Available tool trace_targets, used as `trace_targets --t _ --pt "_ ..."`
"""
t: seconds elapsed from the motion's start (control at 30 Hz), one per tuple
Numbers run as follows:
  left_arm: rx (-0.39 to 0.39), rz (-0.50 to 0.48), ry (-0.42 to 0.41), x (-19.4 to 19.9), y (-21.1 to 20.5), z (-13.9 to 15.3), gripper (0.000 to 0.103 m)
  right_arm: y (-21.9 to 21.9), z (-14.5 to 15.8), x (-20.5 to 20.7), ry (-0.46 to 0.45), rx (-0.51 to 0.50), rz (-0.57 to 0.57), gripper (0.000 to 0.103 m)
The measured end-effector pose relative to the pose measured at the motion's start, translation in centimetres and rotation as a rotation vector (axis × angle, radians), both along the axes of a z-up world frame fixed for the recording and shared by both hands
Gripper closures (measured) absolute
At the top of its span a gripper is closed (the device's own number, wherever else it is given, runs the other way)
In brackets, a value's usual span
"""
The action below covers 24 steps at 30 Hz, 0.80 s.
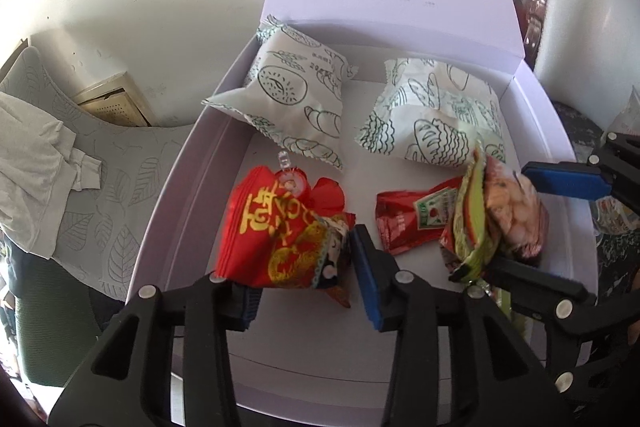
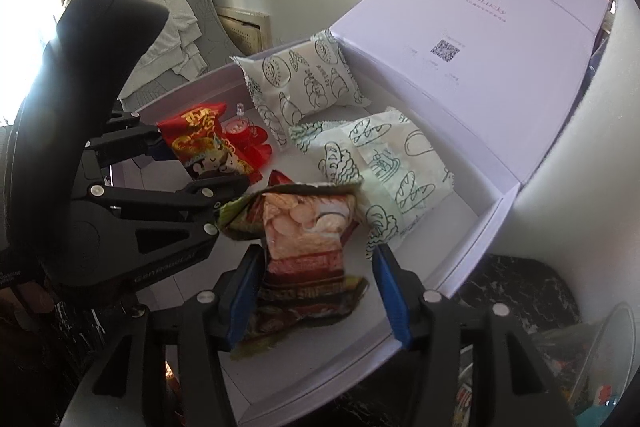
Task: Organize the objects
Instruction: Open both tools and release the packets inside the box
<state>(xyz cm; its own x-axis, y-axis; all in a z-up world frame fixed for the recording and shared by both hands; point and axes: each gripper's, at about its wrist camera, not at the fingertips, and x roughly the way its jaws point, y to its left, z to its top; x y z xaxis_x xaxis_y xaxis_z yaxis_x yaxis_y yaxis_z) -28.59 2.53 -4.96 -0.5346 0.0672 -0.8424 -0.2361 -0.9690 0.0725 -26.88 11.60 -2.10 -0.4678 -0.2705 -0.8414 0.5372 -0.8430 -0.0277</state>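
Observation:
An open lavender box (image 1: pixel 188 163) holds two white bread packets (image 1: pixel 296 95) (image 1: pixel 436 115), a red ketchup sachet (image 1: pixel 412 219) and a small red trinket (image 1: pixel 292 183). My left gripper (image 1: pixel 304 267) is open around a red and gold snack packet (image 1: pixel 272 227), which stands on the box floor and leans on the left pad. My right gripper (image 2: pixel 318 255) is open too. A crumpled green and brown snack packet (image 2: pixel 308 227) stands between its blue pads, against the left one, with a gap to the right one. Each gripper shows in the other's view.
The box lid (image 2: pixel 480 39) stands raised behind the box. A grey leaf-patterned chair (image 1: pixel 120 187) with a white cloth (image 1: pixel 36 155) is to the left. The box rests on a dark marbled surface (image 2: pixel 516 287). A clear bag of items (image 2: pixel 580 367) lies at the right.

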Motion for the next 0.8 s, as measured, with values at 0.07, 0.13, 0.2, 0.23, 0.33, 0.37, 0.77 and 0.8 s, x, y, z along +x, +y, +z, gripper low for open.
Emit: trace_targets --t 0.07,0.13,0.2,0.23,0.33,0.37,0.77,0.8 --pt "0.018 0.002 0.013 -0.1 -0.4 0.4 0.06 0.3 0.6 0.2 0.016 -0.021 -0.008 0.046" --pt "0.025 0.005 0.023 -0.2 -0.6 0.5 0.06 0.4 1.0 0.3 0.04 -0.028 -0.015 0.046" --pt "0.027 0.003 0.026 -0.2 -0.7 0.5 0.06 0.6 1.3 0.4 0.057 -0.03 -0.018 0.046" --pt "0.026 0.001 0.026 -0.3 -0.8 0.5 0.06 0.6 1.4 0.4 0.061 -0.03 -0.019 0.046" --pt "0.018 0.0 0.028 -0.5 -0.9 0.4 0.06 0.4 1.9 0.5 0.062 -0.028 -0.022 0.046" --pt "0.019 0.001 0.028 -0.7 -1.1 0.3 0.06 1.0 2.3 1.7 0.062 -0.027 -0.023 0.046" --pt "0.134 0.047 0.03 0.0 -2.2 2.2 0.06 0.8 3.3 1.6 0.108 -0.02 -0.053 0.046" --pt "0.136 0.052 0.037 0.1 -2.2 2.5 0.06 0.8 3.5 1.6 0.115 -0.014 -0.06 0.046"
